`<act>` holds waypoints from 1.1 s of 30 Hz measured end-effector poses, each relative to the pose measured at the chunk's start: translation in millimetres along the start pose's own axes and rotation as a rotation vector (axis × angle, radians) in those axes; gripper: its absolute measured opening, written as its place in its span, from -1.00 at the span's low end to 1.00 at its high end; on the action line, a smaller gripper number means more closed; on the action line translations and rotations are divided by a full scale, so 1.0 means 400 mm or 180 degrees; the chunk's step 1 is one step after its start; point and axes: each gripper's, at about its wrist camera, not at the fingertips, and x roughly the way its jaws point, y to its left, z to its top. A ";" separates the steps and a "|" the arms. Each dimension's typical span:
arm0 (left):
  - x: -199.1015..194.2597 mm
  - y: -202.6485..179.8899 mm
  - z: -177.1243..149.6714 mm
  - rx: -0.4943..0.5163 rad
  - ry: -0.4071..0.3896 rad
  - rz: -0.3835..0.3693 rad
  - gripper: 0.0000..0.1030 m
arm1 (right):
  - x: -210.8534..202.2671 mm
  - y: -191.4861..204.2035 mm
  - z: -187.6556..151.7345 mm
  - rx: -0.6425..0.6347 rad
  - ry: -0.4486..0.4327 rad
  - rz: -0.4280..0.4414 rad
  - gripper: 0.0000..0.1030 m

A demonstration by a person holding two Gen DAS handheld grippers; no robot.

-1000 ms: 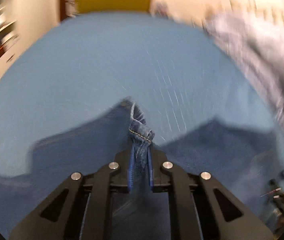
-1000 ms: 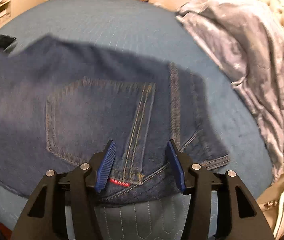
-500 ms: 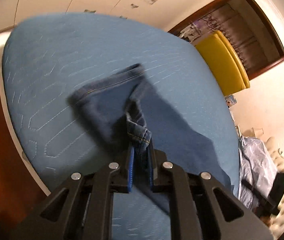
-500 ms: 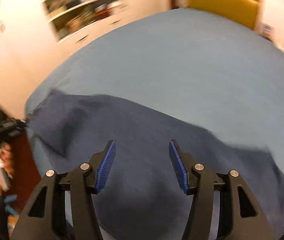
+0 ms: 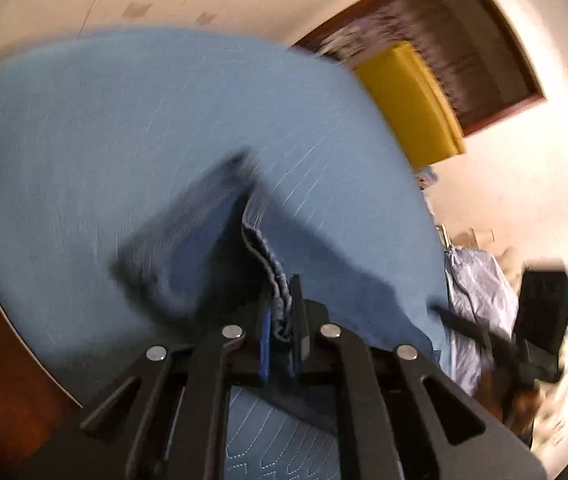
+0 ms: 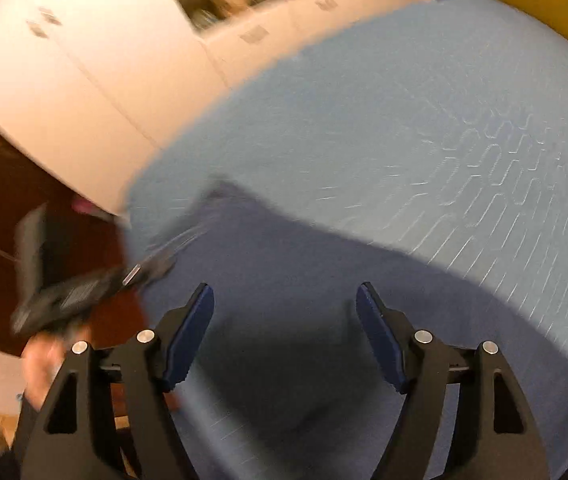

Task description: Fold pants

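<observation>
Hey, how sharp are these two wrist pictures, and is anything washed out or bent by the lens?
Left wrist view: the jeans and blue bedspread are smeared by motion, and the wall at right is glare-washed. Right wrist view: the bedspread's stitching streaks, and the left tool is blurred. Both views: fisheye curves the bed's edge, and the near tool fingers stay crisp.

Black fingers (image 6: 188, 332) (blue pads, silver screws).

Both wrist views look down, close, sharing the jeans (image 5: 188, 240) on the blue bed (image 6: 403, 100).
</observation>
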 end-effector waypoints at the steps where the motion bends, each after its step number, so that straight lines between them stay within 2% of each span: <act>1: -0.023 -0.014 0.017 0.0094 -0.0084 0.0013 -0.86 | -0.029 0.008 -0.044 0.0024 -0.0048 0.0153 0.40; 2: -0.037 -0.024 0.032 0.0171 -0.0146 0.0084 -0.86 | -0.039 0.014 -0.107 0.0119 0.0022 0.0316 0.40; 3: -0.034 -0.024 0.050 0.0271 -0.0147 0.0296 -0.86 | -0.037 0.009 -0.148 0.0231 0.0081 0.0404 0.40; 5: 0.009 0.008 0.059 0.0350 0.0023 0.0572 -0.86 | -0.027 -0.040 -0.242 0.0745 0.0128 0.0544 0.40; 7: 0.063 0.057 0.062 0.0294 0.0177 0.0663 -0.84 | -0.039 -0.080 -0.318 0.1080 0.0044 0.0569 0.34; 10: 0.087 0.057 0.053 0.0487 0.0209 0.0720 -0.80 | -0.134 -0.140 -0.457 0.1303 -0.0273 0.0158 0.34; 11: 0.086 0.052 0.050 0.0502 0.0189 0.0708 -0.60 | -0.184 -0.178 -0.521 0.1437 -0.0352 -0.0035 0.34; 13: 0.071 0.051 0.033 0.0337 0.0188 0.0526 -0.26 | -0.277 -0.239 -0.612 0.1616 -0.0454 -0.0479 0.34; 14: 0.067 0.054 0.033 0.0269 0.0164 0.0483 -0.19 | -0.345 -0.291 -0.678 0.1775 -0.0505 -0.0785 0.34; 15: 0.064 0.049 0.041 0.0238 0.0115 0.0624 0.05 | -0.391 -0.332 -0.733 0.1951 -0.0547 -0.0931 0.34; 16: 0.041 0.049 0.045 0.0218 0.0012 0.0920 0.18 | -0.429 -0.374 -0.787 0.2167 -0.0595 -0.1008 0.34; 17: 0.015 0.032 0.044 0.0205 -0.0156 0.1115 0.18 | -0.486 -0.425 -0.859 0.2481 -0.0679 -0.1080 0.33; 18: -0.012 0.022 0.042 0.0199 -0.0229 0.1024 0.15 | -0.531 -0.466 -0.925 0.2757 -0.0774 -0.1155 0.31; 19: -0.045 -0.002 0.013 0.0125 -0.0277 0.0721 0.00 | -0.593 -0.509 -1.006 0.3065 -0.0932 -0.1236 0.26; 20: -0.053 -0.014 -0.009 0.0073 -0.0260 0.0571 -0.05 | -0.633 -0.538 -1.065 0.3272 -0.1054 -0.1281 0.24; 21: -0.049 -0.038 -0.056 -0.0003 -0.0151 0.0306 -0.06 | -0.668 -0.563 -1.121 0.3490 -0.1174 -0.1305 0.22; 22: -0.034 -0.059 -0.100 -0.0037 -0.0010 0.0073 -0.12 | -0.699 -0.591 -1.177 0.3709 -0.1296 -0.1277 0.10; 23: -0.016 -0.079 -0.141 -0.0063 0.0125 -0.0107 -0.15 | -0.737 -0.634 -1.251 0.3991 -0.1468 -0.1188 0.03; 25: 0.026 -0.110 -0.233 -0.0194 0.0331 -0.0394 -0.21 | -0.783 -0.687 -1.340 0.4345 -0.1631 -0.1197 0.03; 27: 0.068 -0.125 -0.294 -0.0351 0.0446 -0.0539 -0.21 | -0.798 -0.736 -1.389 0.4439 -0.1736 -0.1051 0.03; 29: 0.099 -0.136 -0.327 -0.0430 0.0520 -0.0549 -0.21 | -0.802 -0.783 -1.417 0.4542 -0.1750 -0.0944 0.04; 31: 0.124 -0.157 -0.348 -0.0485 0.0568 -0.0567 -0.21 | -0.787 -0.809 -1.415 0.4536 -0.1828 -0.0845 0.04; 33: 0.132 -0.183 -0.376 -0.0425 0.0583 -0.0535 -0.21 | -0.809 -0.860 -1.401 0.4403 -0.1851 -0.0888 -0.05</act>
